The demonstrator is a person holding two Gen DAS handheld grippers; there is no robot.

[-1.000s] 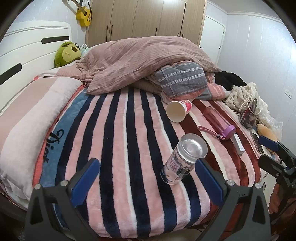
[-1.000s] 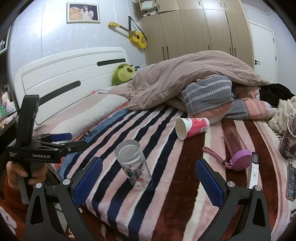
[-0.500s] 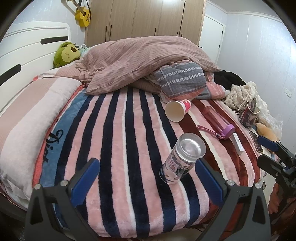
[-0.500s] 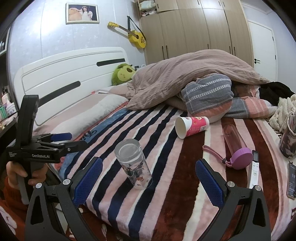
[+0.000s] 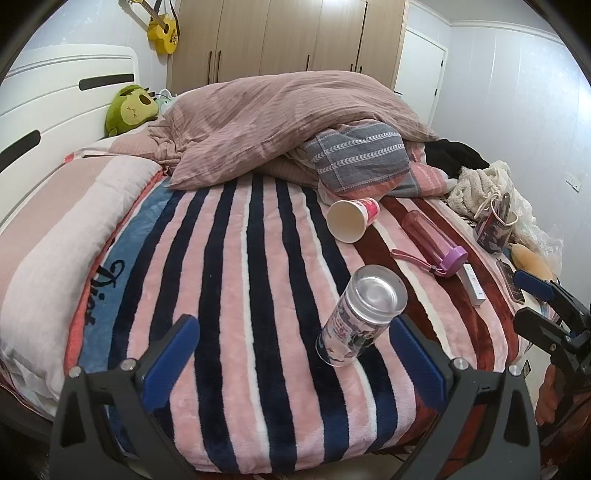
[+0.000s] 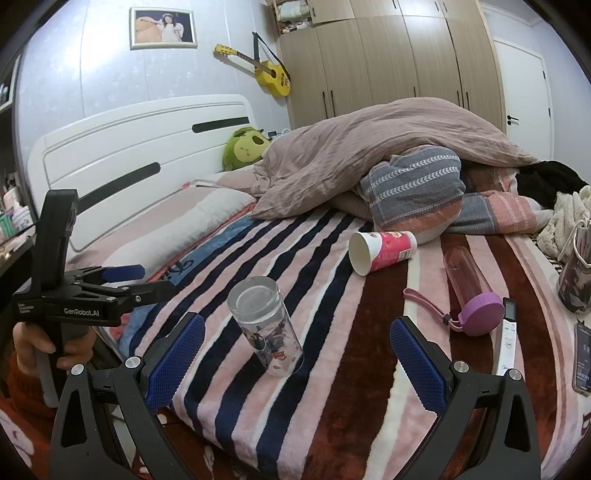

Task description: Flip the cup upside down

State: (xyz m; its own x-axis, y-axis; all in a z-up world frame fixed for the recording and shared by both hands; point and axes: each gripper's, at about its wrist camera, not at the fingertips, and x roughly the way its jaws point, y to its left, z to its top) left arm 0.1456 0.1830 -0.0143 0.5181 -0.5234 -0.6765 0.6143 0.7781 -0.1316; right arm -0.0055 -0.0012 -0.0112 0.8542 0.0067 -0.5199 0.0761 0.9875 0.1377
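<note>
both hand-held grippers [image 5: 291,354] [image 6: 297,354] gape apart over striped blanket [image 5: 229,295] on bed, glass cup [image 6: 267,326] standing between.

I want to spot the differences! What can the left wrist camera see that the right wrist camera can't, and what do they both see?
Only the left wrist view shows the right hand-held gripper, open at the bed's right edge. Only the right wrist view shows the framed photo on the wall and the left hand-held gripper, also open, held by a hand. Both show the clear glass cup standing on the striped blanket, the paper cup lying on its side, the purple-capped bottle and the yellow ukulele.
</note>
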